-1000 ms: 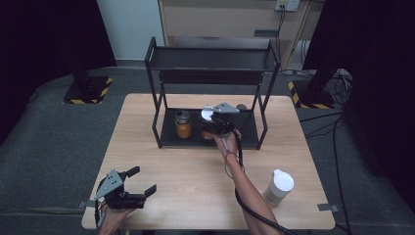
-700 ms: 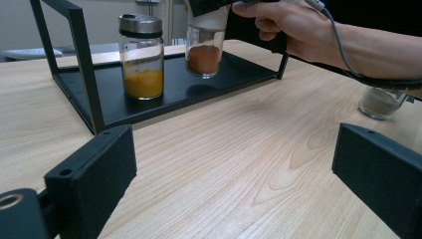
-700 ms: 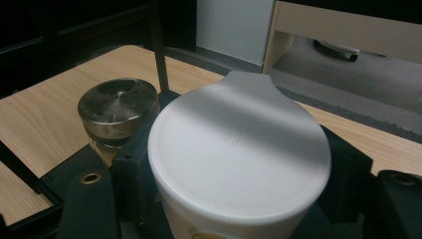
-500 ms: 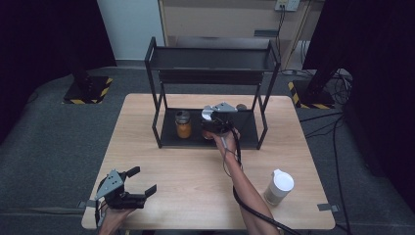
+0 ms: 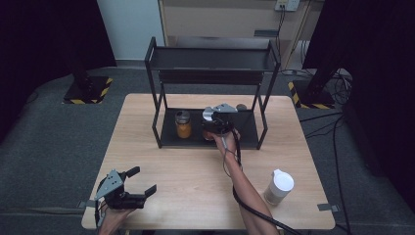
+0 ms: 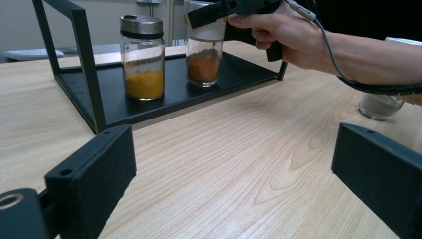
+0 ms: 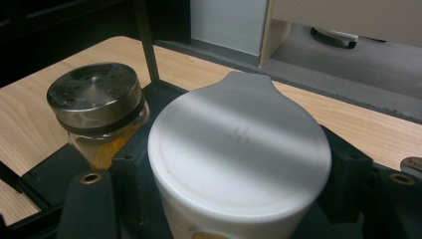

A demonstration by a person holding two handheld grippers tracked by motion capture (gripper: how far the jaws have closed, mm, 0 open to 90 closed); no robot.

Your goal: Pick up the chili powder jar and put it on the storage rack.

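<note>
A black two-tier rack (image 5: 210, 58) stands at the far side of the wooden table (image 5: 195, 171). On its lower shelf (image 6: 164, 99) stands a glass jar of yellow powder (image 5: 183, 125) (image 6: 143, 57) with a metal lid (image 7: 94, 92). Just to its right is a white-lidded jar of brown powder (image 6: 203, 59), and my right gripper (image 5: 215, 122) is shut on it below the white lid (image 7: 239, 149), with the jar's base on the shelf. My left gripper (image 5: 139, 183) (image 6: 234, 164) rests open near the table's front left corner, with nothing between its jaws.
A second white-lidded jar (image 5: 279, 185) (image 6: 380, 105) stands on the table at the front right, beside the right forearm. A small brown-topped thing (image 5: 241, 106) sits at the back of the lower shelf. The rack's upper shelf hangs over the jars. Cables trail on the floor at right.
</note>
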